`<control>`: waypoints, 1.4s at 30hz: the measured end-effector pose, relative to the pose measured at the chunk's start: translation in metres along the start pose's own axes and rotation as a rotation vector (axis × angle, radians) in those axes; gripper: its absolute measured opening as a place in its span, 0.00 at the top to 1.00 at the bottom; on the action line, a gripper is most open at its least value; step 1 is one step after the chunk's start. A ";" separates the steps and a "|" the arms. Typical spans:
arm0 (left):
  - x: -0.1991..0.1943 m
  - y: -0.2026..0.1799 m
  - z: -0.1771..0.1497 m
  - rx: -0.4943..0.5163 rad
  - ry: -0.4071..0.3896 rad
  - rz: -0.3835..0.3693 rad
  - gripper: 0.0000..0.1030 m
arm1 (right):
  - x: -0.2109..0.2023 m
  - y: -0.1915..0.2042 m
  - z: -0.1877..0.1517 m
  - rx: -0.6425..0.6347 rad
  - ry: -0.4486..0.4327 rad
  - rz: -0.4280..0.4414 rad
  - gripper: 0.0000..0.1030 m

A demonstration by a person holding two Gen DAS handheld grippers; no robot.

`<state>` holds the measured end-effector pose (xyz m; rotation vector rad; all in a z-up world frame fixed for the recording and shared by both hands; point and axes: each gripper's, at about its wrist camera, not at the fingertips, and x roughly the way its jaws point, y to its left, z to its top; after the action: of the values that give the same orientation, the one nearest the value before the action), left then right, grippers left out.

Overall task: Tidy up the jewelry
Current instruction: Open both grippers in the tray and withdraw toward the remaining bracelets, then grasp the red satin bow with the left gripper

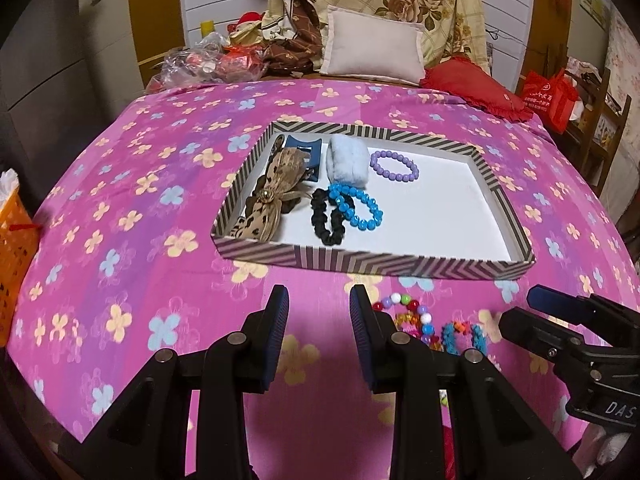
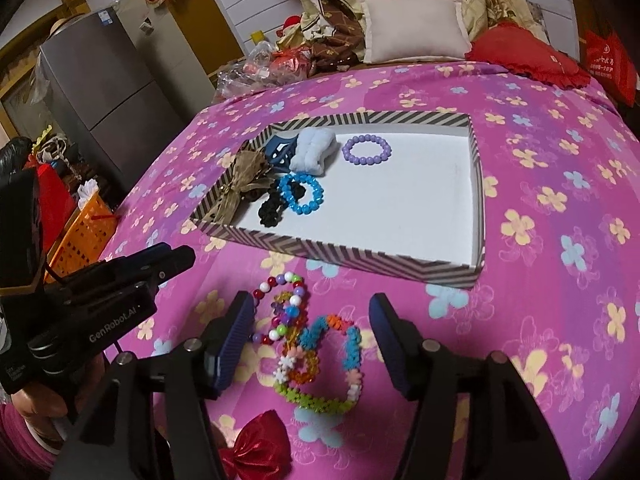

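A striped tray lies on the pink bedspread. It holds a purple bead bracelet, a blue bead bracelet, a black scrunchie, a pale blue scrunchie, a leopard bow and a dark blue clip. In front of the tray lie a multicoloured bead bracelet and a colourful flower-link bracelet. My right gripper is open, straddling these two. My left gripper is open and empty, left of them.
A red satin bow lies on the bedspread near the front edge. An orange basket stands left of the bed. A white pillow, a red cushion and plastic bags sit at the head.
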<state>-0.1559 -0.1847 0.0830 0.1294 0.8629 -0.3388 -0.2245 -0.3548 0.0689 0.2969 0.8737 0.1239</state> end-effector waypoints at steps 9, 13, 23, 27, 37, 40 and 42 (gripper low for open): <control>-0.008 -0.001 -0.016 -0.004 0.013 -0.007 0.73 | -0.009 0.011 -0.012 -0.045 0.003 -0.021 0.38; -0.011 -0.002 -0.022 0.002 0.015 -0.006 0.73 | -0.014 0.013 -0.017 -0.051 0.002 -0.021 0.38; -0.018 -0.006 -0.035 0.011 0.025 -0.016 0.73 | -0.023 0.020 -0.029 -0.081 0.009 -0.025 0.38; -0.021 -0.007 -0.042 0.017 0.028 -0.016 0.73 | -0.026 0.021 -0.035 -0.086 0.019 -0.027 0.38; -0.028 -0.003 -0.055 0.021 0.053 -0.056 0.73 | -0.030 0.013 -0.050 -0.082 0.043 -0.055 0.32; -0.030 0.001 -0.060 0.012 0.070 -0.091 0.73 | -0.029 0.009 -0.054 -0.078 0.054 -0.066 0.32; -0.031 0.003 -0.064 0.004 0.089 -0.121 0.73 | -0.028 0.006 -0.058 -0.072 0.063 -0.070 0.32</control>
<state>-0.2197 -0.1592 0.0651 0.0970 0.9603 -0.4502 -0.2867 -0.3433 0.0567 0.1954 0.9388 0.1000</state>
